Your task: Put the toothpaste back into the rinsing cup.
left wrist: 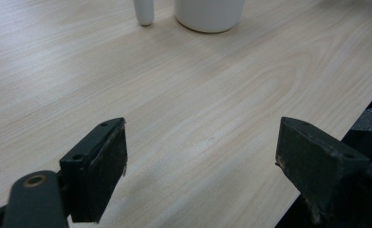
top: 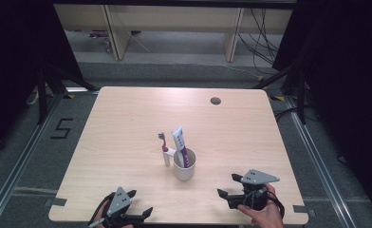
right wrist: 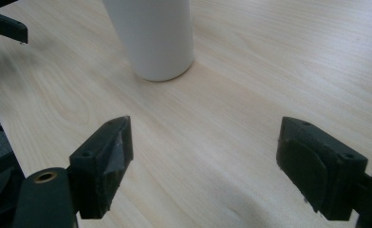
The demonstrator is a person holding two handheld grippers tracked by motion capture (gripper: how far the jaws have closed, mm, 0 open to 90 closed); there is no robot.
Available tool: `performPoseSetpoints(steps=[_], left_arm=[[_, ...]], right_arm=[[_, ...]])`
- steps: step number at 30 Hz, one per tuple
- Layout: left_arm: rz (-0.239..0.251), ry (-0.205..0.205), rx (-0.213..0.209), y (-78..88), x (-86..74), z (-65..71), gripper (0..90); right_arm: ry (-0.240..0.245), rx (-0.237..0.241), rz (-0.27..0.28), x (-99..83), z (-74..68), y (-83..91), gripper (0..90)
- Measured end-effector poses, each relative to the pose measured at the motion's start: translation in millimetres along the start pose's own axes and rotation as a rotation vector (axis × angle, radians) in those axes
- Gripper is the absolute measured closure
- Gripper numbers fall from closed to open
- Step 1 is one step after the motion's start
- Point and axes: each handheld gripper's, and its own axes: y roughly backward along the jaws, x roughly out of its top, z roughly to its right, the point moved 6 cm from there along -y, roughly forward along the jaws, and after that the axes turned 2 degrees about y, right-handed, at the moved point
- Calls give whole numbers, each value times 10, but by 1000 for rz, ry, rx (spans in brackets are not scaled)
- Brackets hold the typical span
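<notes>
A white cup (top: 184, 167) stands upright near the middle of my light wooden table (top: 127, 123), a little toward my side of it. Inside it leans a toothpaste tube (top: 180, 141), white and blue at the top with purple lower down, its flat end up. Just to the cup's left a toothbrush (top: 164, 149) stands upright with its white handle on the tabletop, a reddish band partway up and the head at the top; whether it touches the cup I cannot tell. In the left gripper view the cup's base (left wrist: 209, 14) and the rounded end of the toothbrush handle (left wrist: 144, 12) sit at the top edge, well ahead of my jaws. In the right gripper view the cup (right wrist: 151, 35) is closer, ahead and to the left of the gap. My left gripper (top: 139, 204) rests at the near edge of the table, jaws spread wide with only bare wood between them. My right gripper (top: 229, 185) sits near the front right, held in my hand (top: 265, 213), its jaws likewise wide apart and holding nothing. A small round grommet hole (top: 215, 100) lies near the table's far edge.
</notes>
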Motion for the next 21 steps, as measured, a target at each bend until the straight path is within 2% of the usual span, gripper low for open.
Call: performPoseSetpoints(steps=[1, 2, 5, 7, 8, 9, 11, 12, 13, 16, 17, 18, 19, 20, 21], left_arm=[[-1, 0, -1, 0, 0, 0, 171], [-1, 0, -1, 0, 1, 2, 171], [-4, -2, 0, 6, -1, 2, 171], [0, 1, -1, 0, -1, 0, 171], [-1, -1, -1, 0, -2, -2, 171], [-3, -1, -1, -1, -4, -1, 171], [3, 6, -1, -7, -1, 8, 171], [-5, -3, -1, 0, -5, 1, 172], [-3, -1, -2, -2, -4, 2, 172], [-4, 7, 3, -4, -8, 5, 171], [-12, -3, 0, -2, -13, -1, 171], [-2, 11, -1, -11, -9, 12, 171], [-7, 0, -2, -10, -13, 6, 171], [-4, 2, -3, -13, -12, 9, 171], [-10, -1, -2, -10, -13, 9, 171]], right_arm=[[32, -11, 13, 4, 26, 1, 194], [5, -2, 8, -6, 1, 8, 184], [18, -4, 17, -9, 3, 22, 169], [-13, 10, 12, -28, -38, 25, 164], [28, 2, 21, -25, -12, 24, 164], [4, 12, 14, -38, -40, 34, 164], [41, -11, 21, -53, -11, 38, 164], [26, 7, 13, -70, -29, 47, 164], [1, 4, -2, -92, -44, 64, 164], [37, 1, 9, -117, -18, 77, 164], [36, -6, 3, -130, -15, 90, 164], [10, 4, -6, -145, -34, 97, 164], [37, -8, 4, -146, -20, 102, 164], [-4, 4, -1, -162, -59, 107, 164], [41, -1, -2, -165, -31, 113, 164]])
